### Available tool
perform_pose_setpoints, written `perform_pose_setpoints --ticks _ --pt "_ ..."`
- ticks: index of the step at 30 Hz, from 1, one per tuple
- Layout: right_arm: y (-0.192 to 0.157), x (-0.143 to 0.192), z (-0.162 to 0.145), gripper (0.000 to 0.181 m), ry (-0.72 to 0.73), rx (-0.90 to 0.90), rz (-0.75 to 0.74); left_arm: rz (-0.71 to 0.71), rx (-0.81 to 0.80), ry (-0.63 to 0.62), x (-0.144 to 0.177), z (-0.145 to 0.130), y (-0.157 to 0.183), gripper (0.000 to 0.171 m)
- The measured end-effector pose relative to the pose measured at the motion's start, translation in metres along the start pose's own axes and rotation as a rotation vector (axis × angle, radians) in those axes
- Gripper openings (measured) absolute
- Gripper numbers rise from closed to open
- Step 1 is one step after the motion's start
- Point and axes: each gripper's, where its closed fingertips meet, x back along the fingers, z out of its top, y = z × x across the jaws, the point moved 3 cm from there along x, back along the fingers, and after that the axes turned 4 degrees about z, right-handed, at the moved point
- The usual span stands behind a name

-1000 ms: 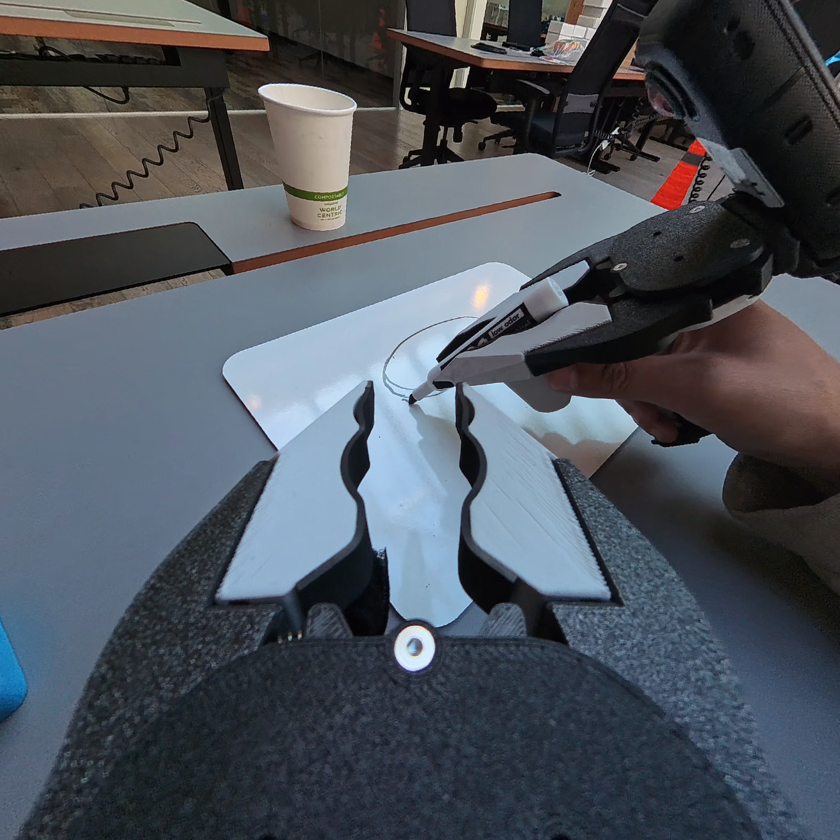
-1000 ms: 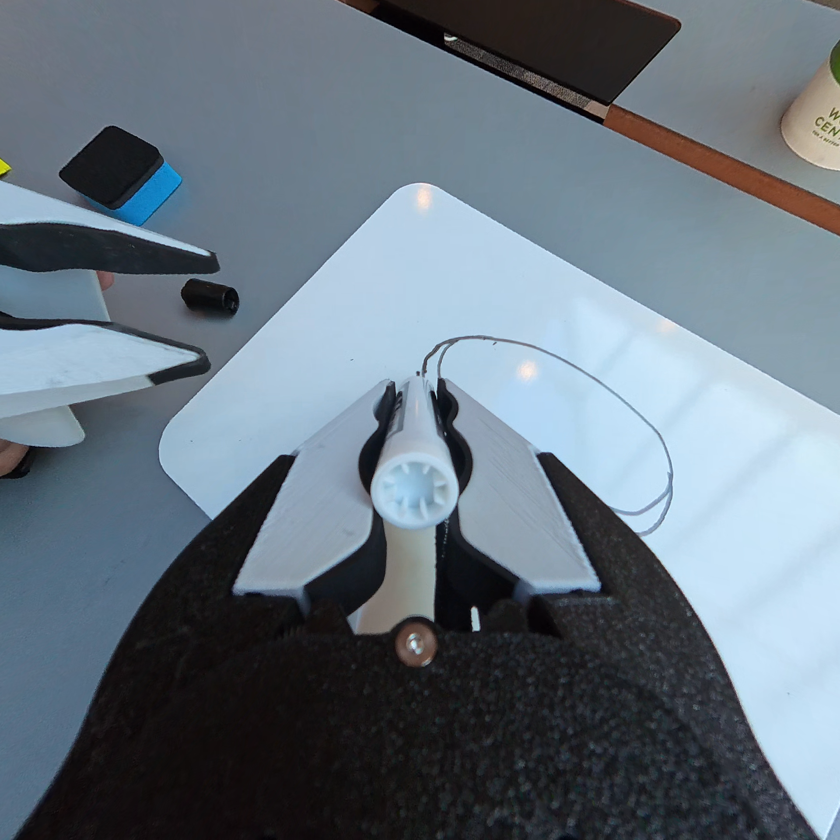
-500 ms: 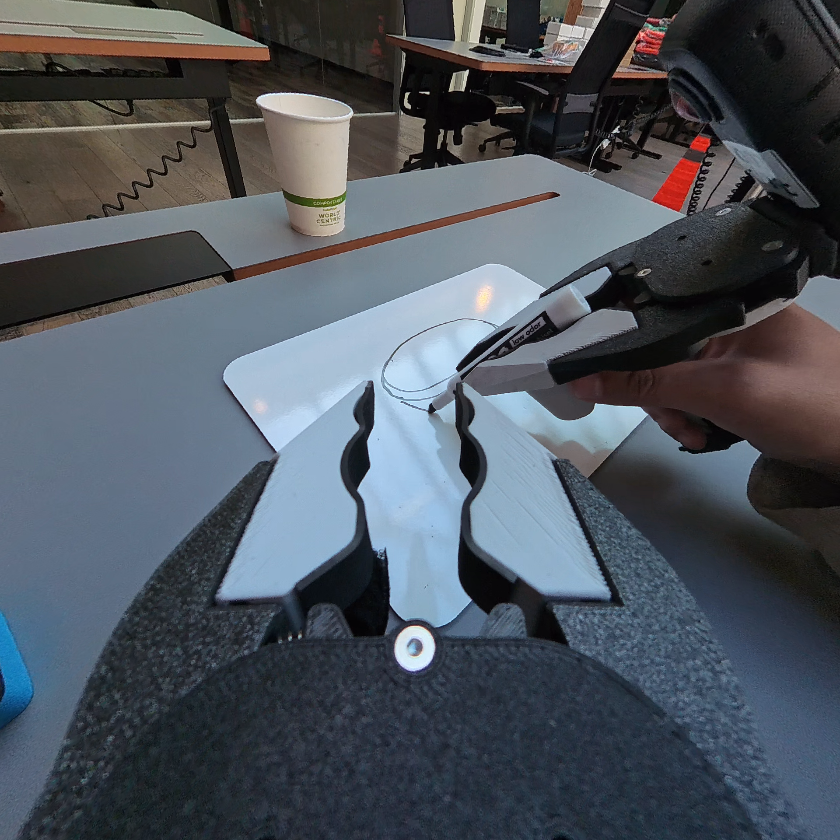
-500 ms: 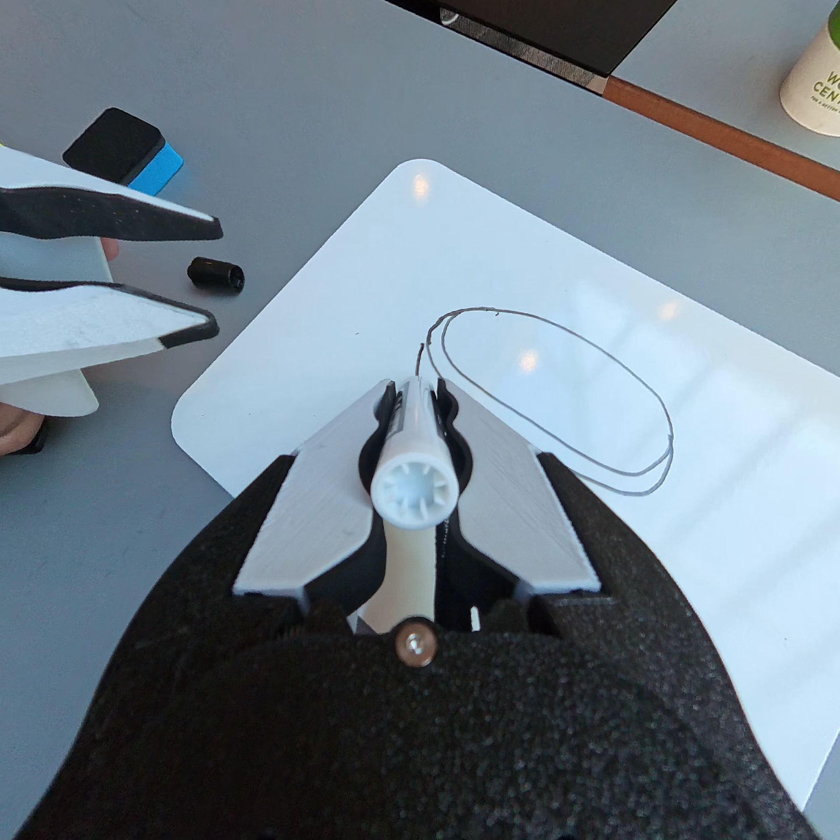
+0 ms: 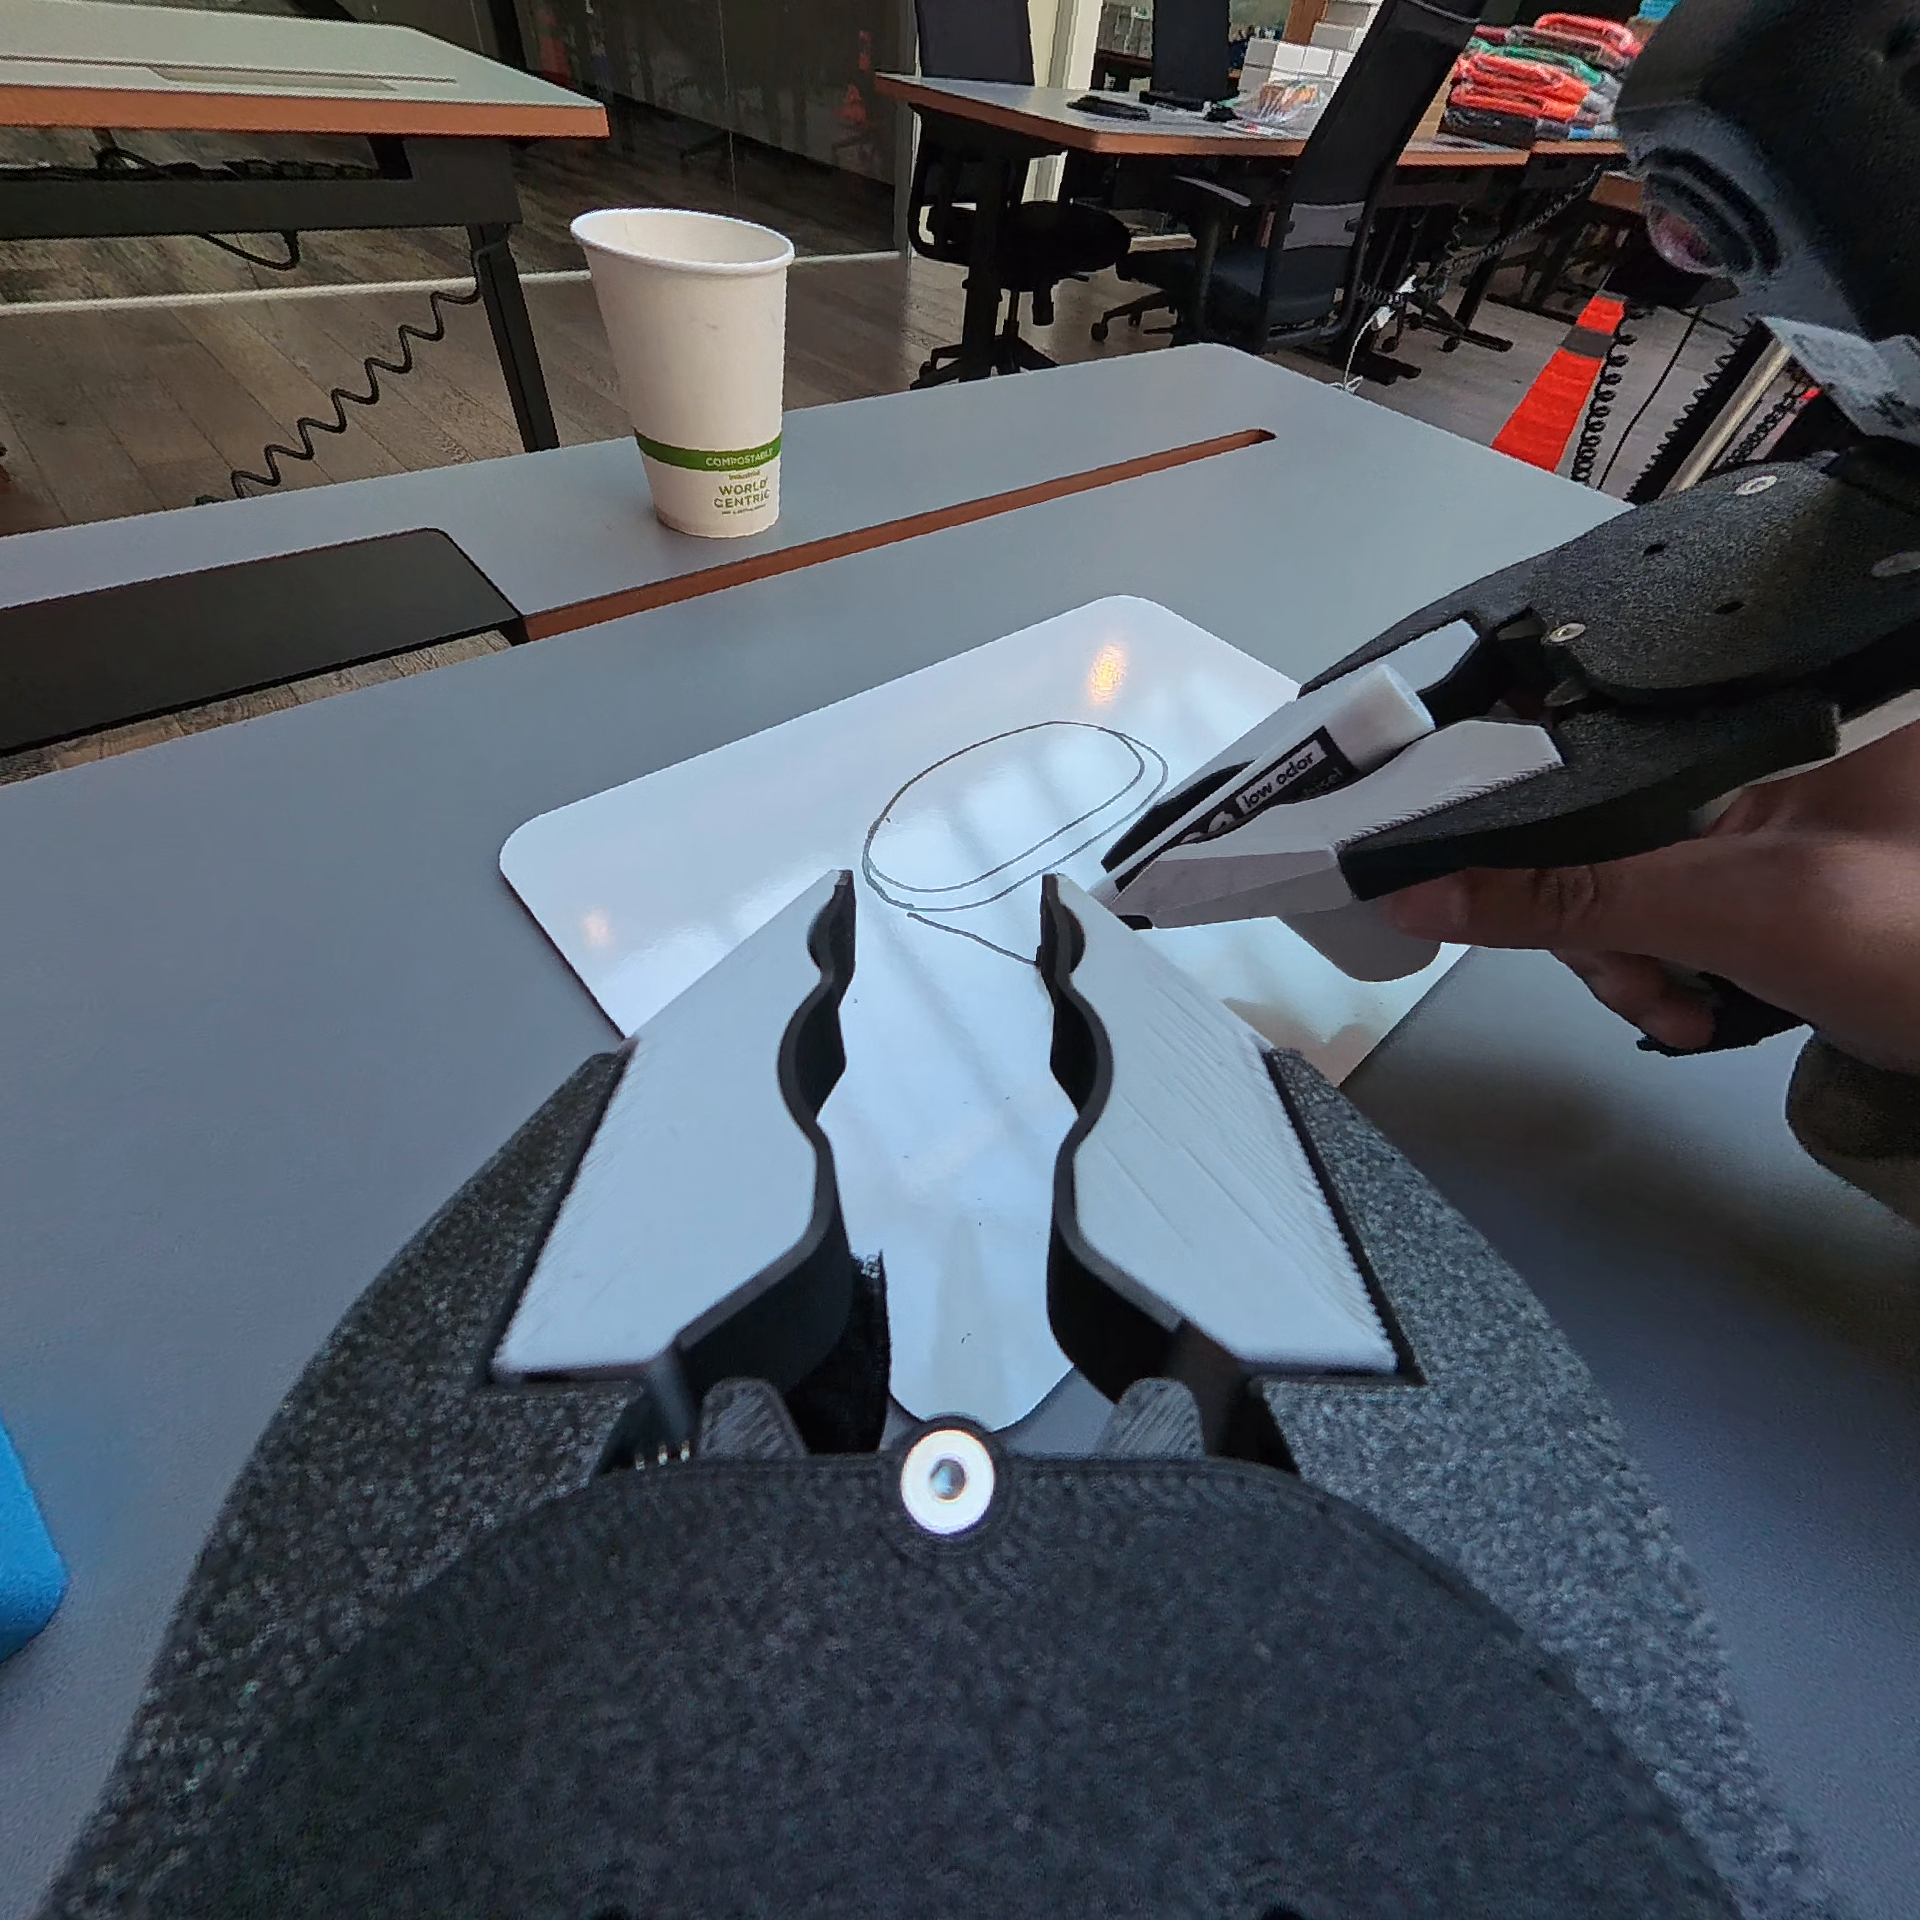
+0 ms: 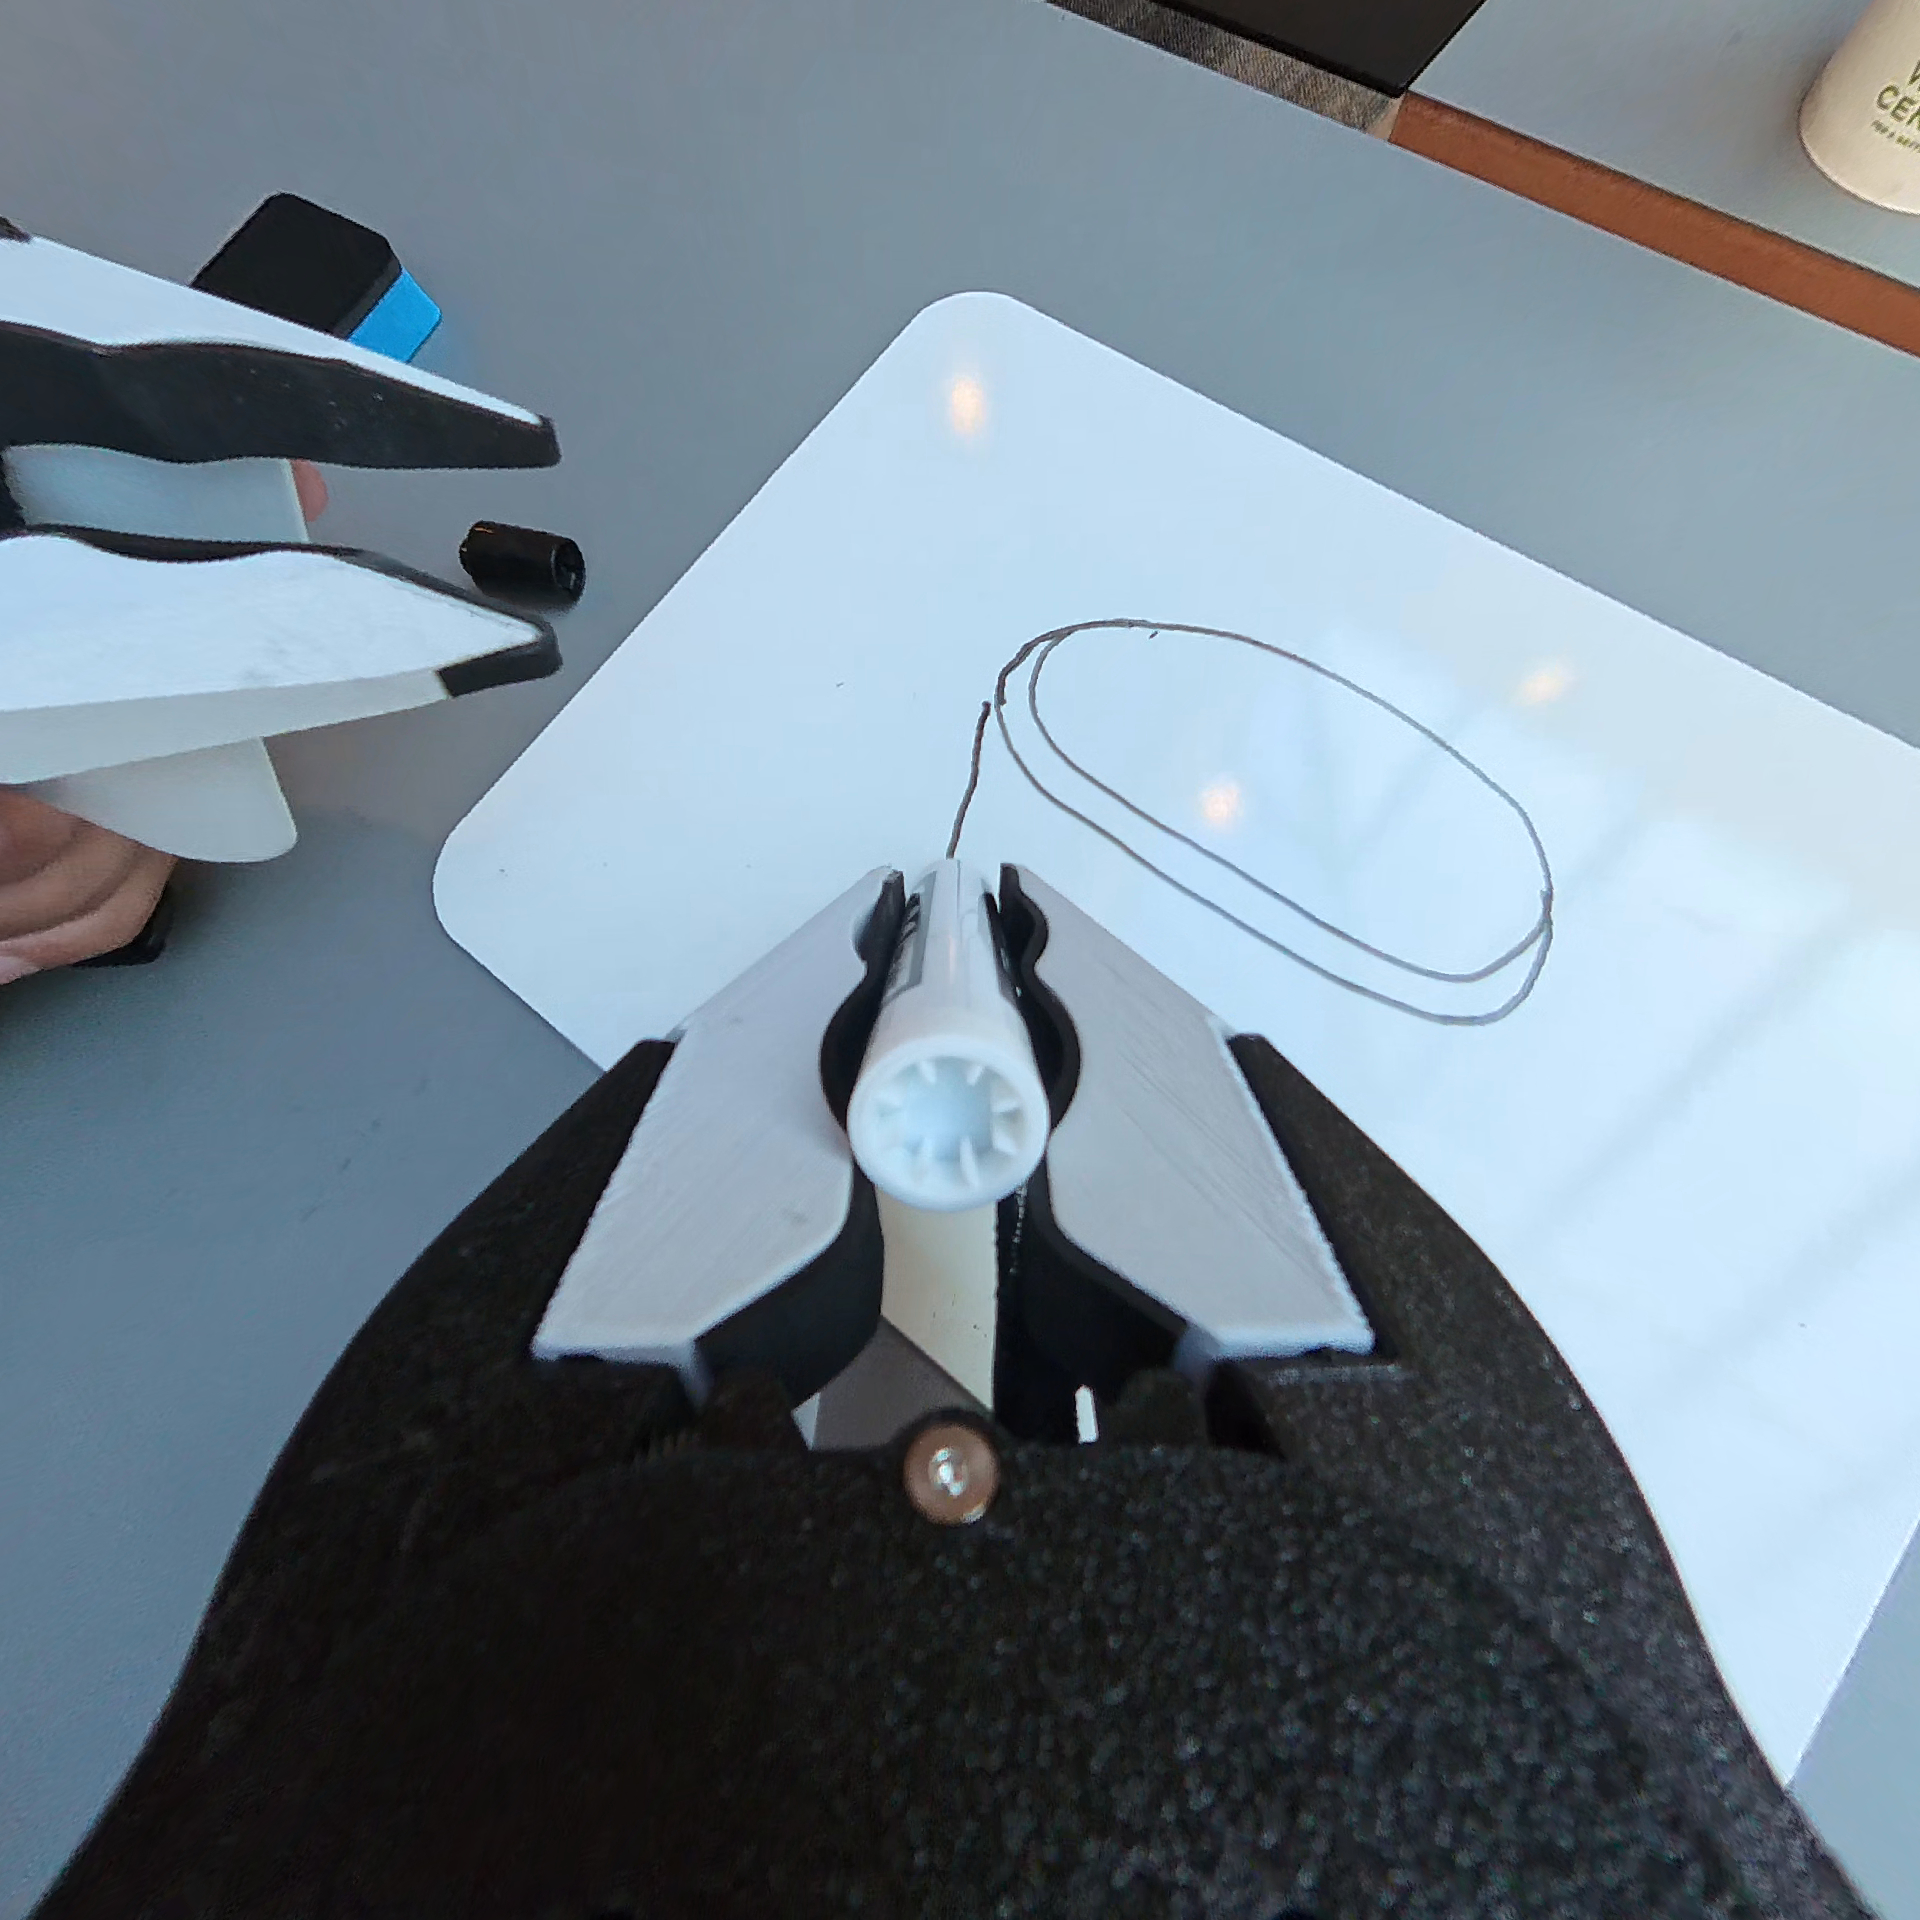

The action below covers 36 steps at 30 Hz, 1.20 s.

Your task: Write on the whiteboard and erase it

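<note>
Right hand-held gripper (image 6: pixel 945 883): clamped on our light, rigid white plastic marker (image 6: pixel 940 1049), gripped mid-barrel, tip near the glossy white board (image 6: pixel 1558 1247) by its table-edge corner. Left hand-held gripper (image 5: pixel 945 914): apart, holding nothing, above the board.

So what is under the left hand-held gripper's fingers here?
Under the open left hand-held gripper lies the white board on the grey table, bare white showing between the fingers. A pen line runs behind its right finger; the rest is covered.
</note>
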Motion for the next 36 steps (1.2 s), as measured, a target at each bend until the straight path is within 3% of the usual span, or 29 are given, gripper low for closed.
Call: perform_pose_setpoints --ticks 36 --pt "-0.029 0.031 -0.032 0.019 -0.03 -0.015 0.006 0.009 -0.048 0.006 0.003 -0.003 0.003 0.036"
